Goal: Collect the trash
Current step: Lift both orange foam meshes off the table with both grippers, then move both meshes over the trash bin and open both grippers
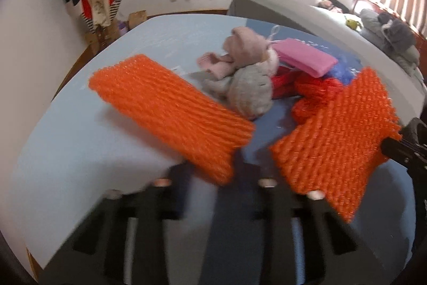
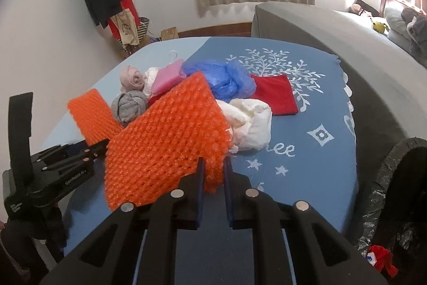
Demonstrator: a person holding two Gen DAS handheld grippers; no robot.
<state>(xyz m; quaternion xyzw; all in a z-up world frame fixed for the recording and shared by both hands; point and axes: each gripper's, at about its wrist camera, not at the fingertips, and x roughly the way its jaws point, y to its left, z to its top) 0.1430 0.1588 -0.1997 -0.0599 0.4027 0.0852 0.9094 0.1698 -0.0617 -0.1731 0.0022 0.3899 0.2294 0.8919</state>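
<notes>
Right claw (image 2: pixel 213 172) grips an orange foam net (image 2: pixel 165 140); left claw (image 1: pixel 210 178) closed, blurred, on another net (image 1: pixel 170 108)

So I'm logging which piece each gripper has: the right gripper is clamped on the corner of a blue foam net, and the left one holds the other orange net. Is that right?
Not quite: the net in the right gripper is orange, not blue. The right wrist view shows its fingers pinching a corner of the orange foam net; the blue item behind is a plastic bag. The left gripper does hold the other orange net.

Two orange foam nets (image 1: pixel 170 114) (image 2: pixel 170 140) lifted off blue cloth, tilted, apart.
</notes>
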